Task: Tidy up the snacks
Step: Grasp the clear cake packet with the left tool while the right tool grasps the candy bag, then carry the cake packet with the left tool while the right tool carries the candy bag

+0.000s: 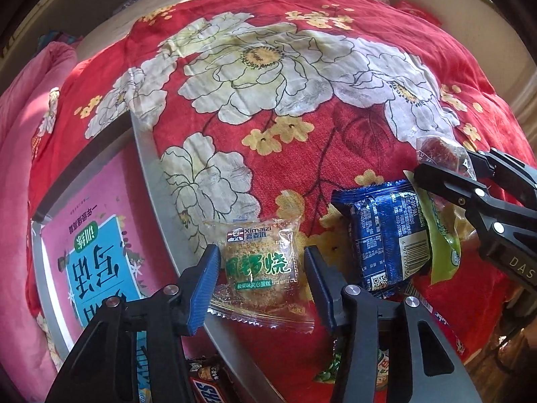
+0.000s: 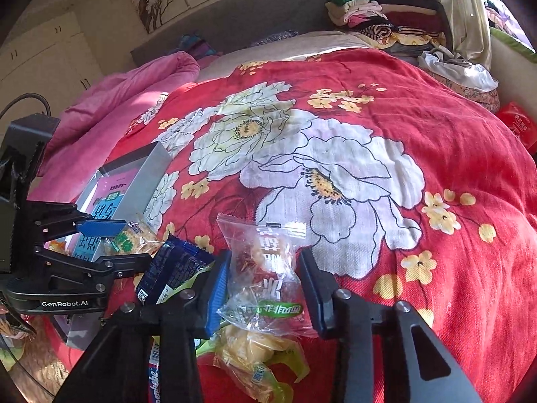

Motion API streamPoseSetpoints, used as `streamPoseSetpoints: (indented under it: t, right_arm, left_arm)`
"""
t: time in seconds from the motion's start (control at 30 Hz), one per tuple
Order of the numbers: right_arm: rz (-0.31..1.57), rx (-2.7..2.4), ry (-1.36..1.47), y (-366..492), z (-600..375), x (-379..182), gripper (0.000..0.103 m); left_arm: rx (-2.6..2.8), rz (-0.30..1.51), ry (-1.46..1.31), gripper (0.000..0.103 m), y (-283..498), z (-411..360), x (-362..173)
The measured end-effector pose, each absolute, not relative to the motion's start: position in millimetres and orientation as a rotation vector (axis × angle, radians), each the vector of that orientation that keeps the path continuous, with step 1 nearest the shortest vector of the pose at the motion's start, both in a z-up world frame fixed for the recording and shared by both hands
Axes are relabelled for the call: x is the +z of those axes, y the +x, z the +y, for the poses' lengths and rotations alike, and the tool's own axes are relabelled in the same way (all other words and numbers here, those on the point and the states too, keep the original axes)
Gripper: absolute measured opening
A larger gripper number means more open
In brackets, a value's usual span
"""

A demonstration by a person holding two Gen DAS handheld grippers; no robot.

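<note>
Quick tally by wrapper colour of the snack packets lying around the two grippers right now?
Clear packets: 2, the Ximalzi cake and the red candy bag
Blue packet: 1
Yellow-green packet: 1
Snickers bar: 1
Total: 5 told apart; more wrappers at the frame edges are too cropped to count.

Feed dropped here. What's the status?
Left gripper open around cake packet. Right gripper open around clear candy bag. Blue packet lies between them; box left.
</note>
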State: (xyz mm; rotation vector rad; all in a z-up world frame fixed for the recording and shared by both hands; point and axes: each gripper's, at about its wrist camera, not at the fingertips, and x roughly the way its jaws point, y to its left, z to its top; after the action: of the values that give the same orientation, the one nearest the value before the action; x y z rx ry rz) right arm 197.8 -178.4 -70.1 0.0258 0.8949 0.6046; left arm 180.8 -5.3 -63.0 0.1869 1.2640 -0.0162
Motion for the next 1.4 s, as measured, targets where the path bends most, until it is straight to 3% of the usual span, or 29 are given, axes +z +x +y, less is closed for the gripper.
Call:
streamPoseSetpoints:
  t: [0.53,1.4]
  right_arm:
    - [0.826,0.640,0.048,189.9,-179.5,-56.9,0.038]
    - [0.700,0.708,-0.010,147.9,-170.2,-22.7,0.038]
  left_arm:
    - [0.003,1.198,-0.024,0.044,176.1,11.3,-56.6]
    - [-0.041,1.071,-0.195,0.042,115.7,29.3,-9.5]
